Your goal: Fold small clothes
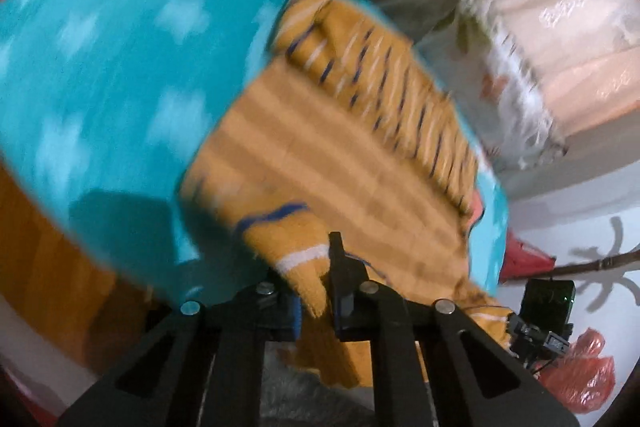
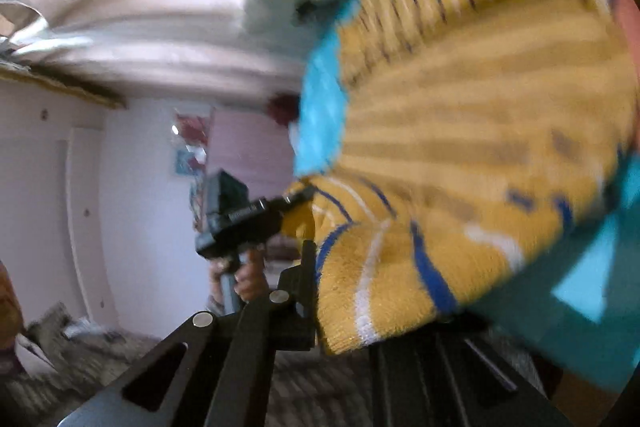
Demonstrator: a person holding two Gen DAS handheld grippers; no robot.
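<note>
A yellow knitted garment (image 1: 320,155) with blue and white stripes hangs blurred in front of a turquoise cloth (image 1: 120,67) with pale spots. My left gripper (image 1: 320,291) is shut on one edge of the yellow garment; the cloth drapes over its left finger. In the right wrist view my right gripper (image 2: 332,287) is shut on another edge of the yellow garment (image 2: 480,127), which hides its right finger. The turquoise cloth (image 2: 320,107) shows behind it. Each gripper appears in the other's view: the right gripper (image 1: 510,321) at the garment's corner, the left gripper (image 2: 298,195) held by a hand (image 2: 250,279).
Pale bedding with a white fringed cover (image 1: 520,67) lies at the upper right. A red plastic bag (image 1: 580,375) sits low on the right, and an orange wooden surface (image 1: 40,247) on the left. A white wall (image 2: 80,187) and a grey rug (image 2: 60,347) show beyond.
</note>
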